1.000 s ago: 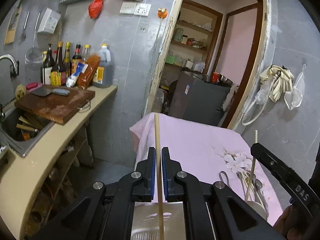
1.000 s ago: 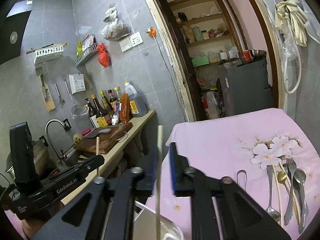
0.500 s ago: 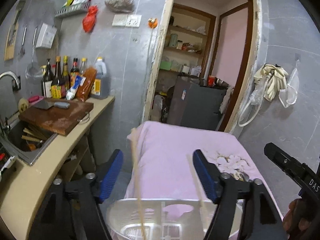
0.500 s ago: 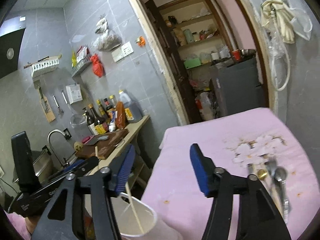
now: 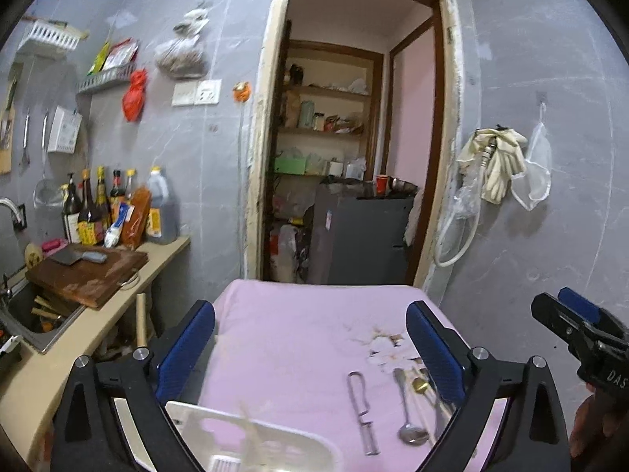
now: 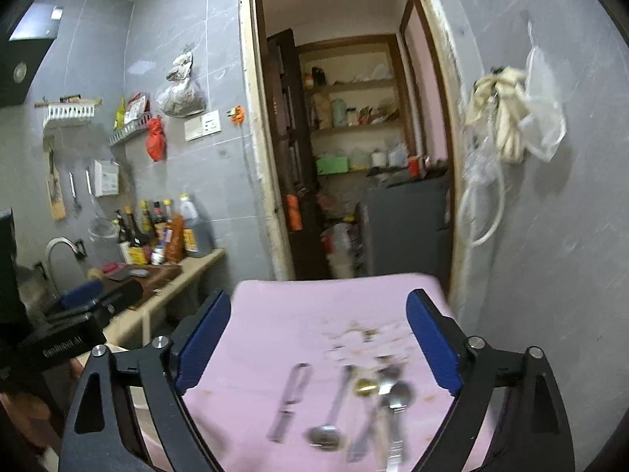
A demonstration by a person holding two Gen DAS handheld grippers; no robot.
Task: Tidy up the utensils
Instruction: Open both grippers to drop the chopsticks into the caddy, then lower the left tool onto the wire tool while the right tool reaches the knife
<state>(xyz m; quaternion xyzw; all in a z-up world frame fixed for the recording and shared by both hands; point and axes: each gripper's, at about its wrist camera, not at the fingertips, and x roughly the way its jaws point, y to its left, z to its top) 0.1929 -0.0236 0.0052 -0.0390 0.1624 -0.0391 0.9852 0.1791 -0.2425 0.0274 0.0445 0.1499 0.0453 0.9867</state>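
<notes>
Both grippers hover open and empty over a table with a pink floral cloth (image 5: 298, 338). My left gripper (image 5: 310, 350) is above a white plastic utensil holder (image 5: 251, 440) at the near edge, with a pale chopstick (image 5: 251, 428) standing in it. A metal peeler (image 5: 363, 413), a ladle-like spoon (image 5: 407, 413) and a pile of spoons and forks (image 6: 389, 393) lie on the cloth to the right. My right gripper (image 6: 318, 346) is above that pile; the peeler (image 6: 291, 401) and spoon (image 6: 334, 405) show blurred there.
A counter (image 5: 78, 346) runs along the left with a wooden cutting board (image 5: 86, 275), a cleaver, sauce bottles (image 5: 114, 212) and a sink (image 5: 27, 314). A doorway (image 5: 354, 157) with a grey cabinet stands behind the table. A wall is close on the right.
Both grippers held a chopstick upright a second ago. They opened and let the chopsticks drop into the white holder, then both rose and tilted toward the utensils on the cloth.
</notes>
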